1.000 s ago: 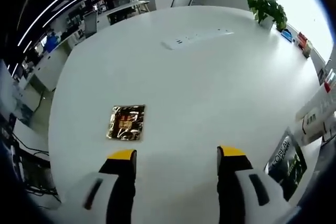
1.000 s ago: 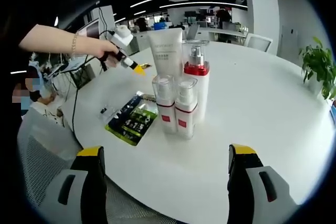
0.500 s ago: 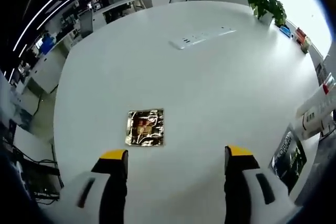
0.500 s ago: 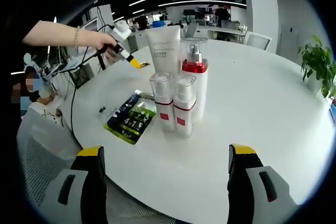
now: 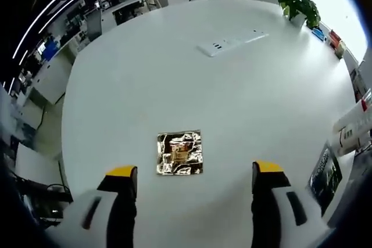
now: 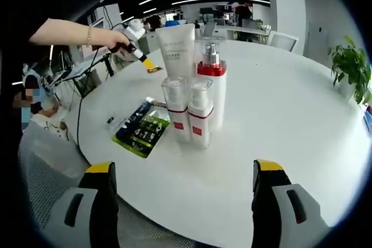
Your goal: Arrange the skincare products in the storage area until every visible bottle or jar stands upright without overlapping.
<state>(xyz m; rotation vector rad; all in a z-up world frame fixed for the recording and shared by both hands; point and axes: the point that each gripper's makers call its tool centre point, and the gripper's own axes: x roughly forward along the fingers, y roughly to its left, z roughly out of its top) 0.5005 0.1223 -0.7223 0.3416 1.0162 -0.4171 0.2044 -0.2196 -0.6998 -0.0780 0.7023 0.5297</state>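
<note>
A gold foil sachet (image 5: 180, 153) lies flat on the white round table (image 5: 192, 85), just ahead of my open left gripper (image 5: 193, 172) and between the lines of its jaws. In the right gripper view, two small clear-capped bottles with red bands (image 6: 176, 112) (image 6: 199, 117) stand upright side by side. Close behind them are a taller red-collared pump bottle (image 6: 213, 82) and a white tube (image 6: 176, 50), also upright. A dark green sachet (image 6: 141, 129) lies flat to their left. My right gripper (image 6: 185, 169) hovers open near the table edge, well short of the bottles.
A person's hand holds the left gripper (image 6: 139, 57) over the far left of the table. A power strip (image 5: 232, 42) lies mid-table and a potted plant (image 5: 297, 5) stands at the far rim. A dark sachet (image 5: 325, 175) and a white tube (image 5: 354, 127) sit at the right.
The left gripper view has closed in on the gold sachet, which now sits nearer and between the jaw lines. The right gripper view shifted only slightly; the bottles have not moved.
</note>
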